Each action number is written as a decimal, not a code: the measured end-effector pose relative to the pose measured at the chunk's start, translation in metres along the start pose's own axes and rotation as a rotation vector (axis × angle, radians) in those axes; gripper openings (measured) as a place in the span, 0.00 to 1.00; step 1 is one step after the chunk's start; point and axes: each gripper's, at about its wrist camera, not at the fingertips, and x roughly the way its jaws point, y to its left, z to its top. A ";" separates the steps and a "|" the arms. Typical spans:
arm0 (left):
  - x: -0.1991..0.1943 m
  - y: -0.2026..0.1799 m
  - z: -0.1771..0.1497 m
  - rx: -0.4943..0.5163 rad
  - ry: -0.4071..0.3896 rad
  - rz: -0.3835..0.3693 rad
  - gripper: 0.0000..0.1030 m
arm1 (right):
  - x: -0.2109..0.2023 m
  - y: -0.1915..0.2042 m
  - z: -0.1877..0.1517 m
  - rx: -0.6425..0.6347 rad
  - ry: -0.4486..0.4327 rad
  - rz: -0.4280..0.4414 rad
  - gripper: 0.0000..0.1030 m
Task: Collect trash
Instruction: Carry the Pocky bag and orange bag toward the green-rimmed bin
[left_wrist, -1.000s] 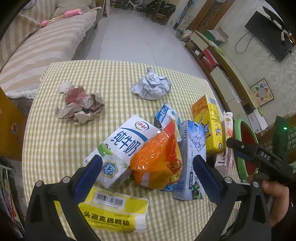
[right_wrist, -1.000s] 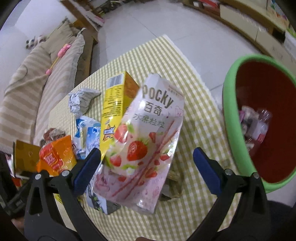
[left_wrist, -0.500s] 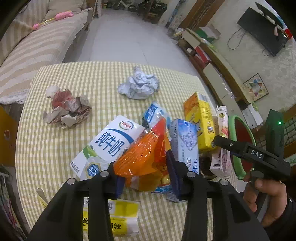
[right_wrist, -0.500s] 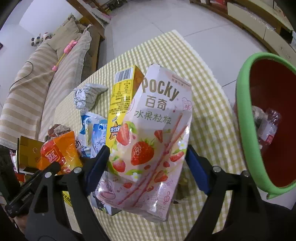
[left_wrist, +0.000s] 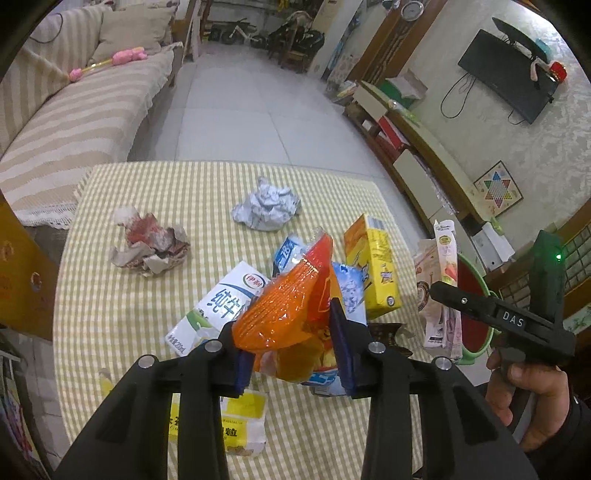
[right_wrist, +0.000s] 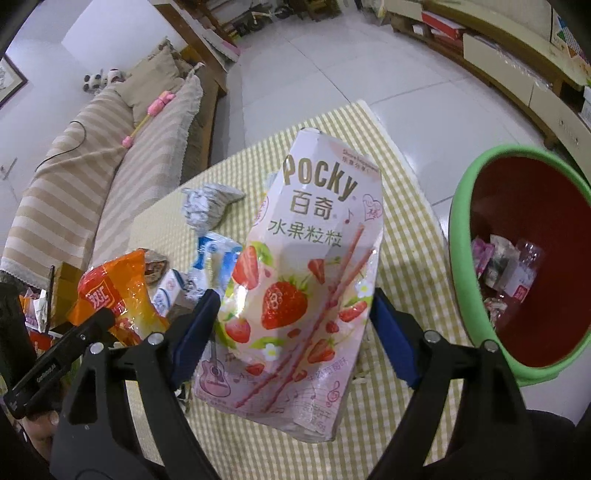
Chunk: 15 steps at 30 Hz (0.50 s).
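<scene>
Off table (left_wrist: 129, 317) now: orange bag (left_wrist: 291, 314), Pocky box (right_wrist: 306, 291)

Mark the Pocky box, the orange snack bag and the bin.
Pocky box (right_wrist: 314, 280), right wrist view, printed front face.
Orange snack bag (left_wrist: 291, 306), left wrist view, crinkled front.
Bin (right_wrist: 458, 206), right wrist view, green rim.

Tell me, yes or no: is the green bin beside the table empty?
No. In the right wrist view the green bin already holds several crumpled wrappers at its bottom.
</scene>
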 end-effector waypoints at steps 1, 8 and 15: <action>-0.004 -0.002 0.000 0.002 -0.005 0.002 0.33 | -0.003 0.002 0.000 -0.004 -0.004 0.005 0.78; -0.028 -0.011 0.000 0.013 -0.040 0.013 0.33 | -0.023 0.012 -0.005 -0.032 -0.029 0.023 0.78; -0.043 -0.027 0.003 0.036 -0.065 0.006 0.33 | -0.040 0.012 -0.007 -0.045 -0.055 0.032 0.78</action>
